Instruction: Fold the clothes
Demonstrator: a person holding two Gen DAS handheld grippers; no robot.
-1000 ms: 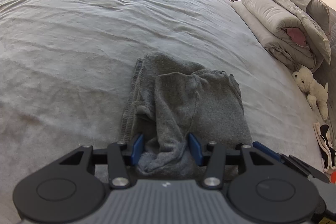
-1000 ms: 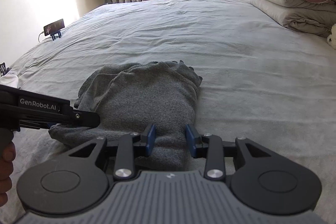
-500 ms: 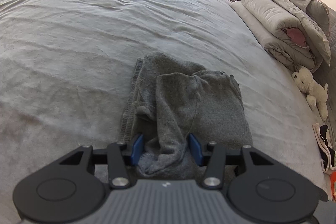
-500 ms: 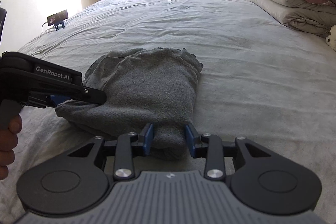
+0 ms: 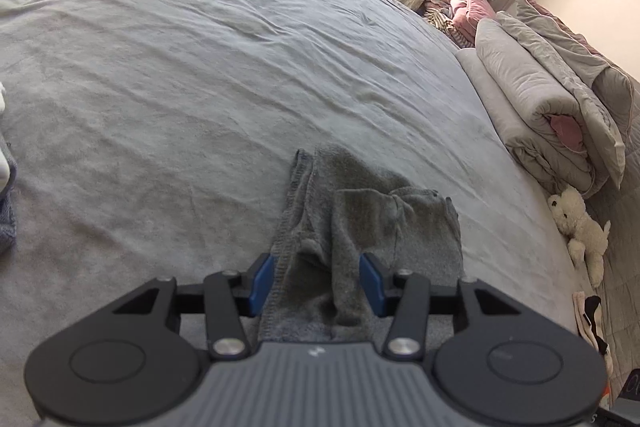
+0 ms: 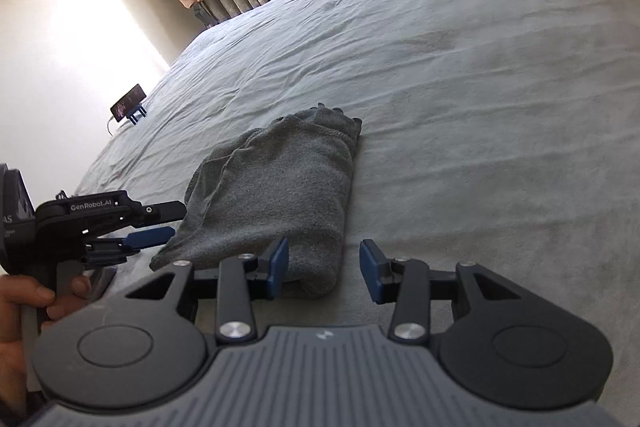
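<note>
In the right wrist view, a hand (image 6: 24, 307) at 9 o'clock grips the handle of the left gripper (image 6: 160, 223), whose fingers are spread and point toward the folded grey garment (image 6: 276, 195) without clamping it. The garment lies flat on the bed (image 6: 480, 87), just above centre, with its near end at the right gripper (image 6: 324, 267). The right gripper is open wide; its left pad (image 6: 278, 263) is beside the garment's near corner and nothing is held. A phone on a stand (image 6: 129, 104) sits at 10 o'clock. In the left wrist view, the garment (image 5: 380, 223) runs between the parted pads, unclamped. Folded bedding (image 5: 540, 107) and a plush toy (image 5: 580, 223) lie at 3 o'clock.
</note>
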